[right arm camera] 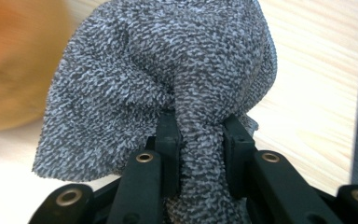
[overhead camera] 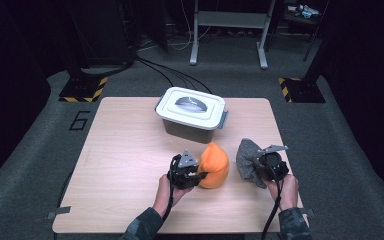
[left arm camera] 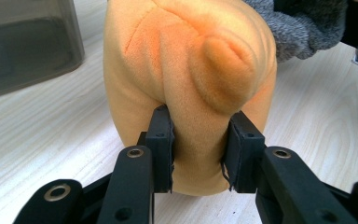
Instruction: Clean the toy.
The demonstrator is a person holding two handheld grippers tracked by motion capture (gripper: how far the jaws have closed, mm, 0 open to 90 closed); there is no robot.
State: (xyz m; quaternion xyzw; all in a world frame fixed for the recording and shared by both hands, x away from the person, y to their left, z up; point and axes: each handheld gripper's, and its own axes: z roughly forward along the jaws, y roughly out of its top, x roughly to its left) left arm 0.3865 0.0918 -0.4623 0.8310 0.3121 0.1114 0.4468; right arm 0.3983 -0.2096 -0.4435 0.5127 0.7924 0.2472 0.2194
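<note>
My left tongs are clamped on the lower fold of an orange plush toy, the pads pressing into its soft fabric from both sides, jaws only partly closed because the stuffing fills the gap. From above, the toy stands on the pale wooden worktop just beside my left tongs, a little in front of the middle of the near edge. My right tongs are pinched on a bunched strand of a grey speckled cloth, which billows up above the jaws; in the high view the cloth sits near the worktop's right edge, close to the toy but apart from it, with my right tongs right behind it. Beyond both, toward the far side of the worktop, stands a grey box with a white lid, its handle folded flat and its latches down. On the floor left of the worktop, a dark "6" is marked. I can read no brand or label on the toy, cloth or box.
</note>
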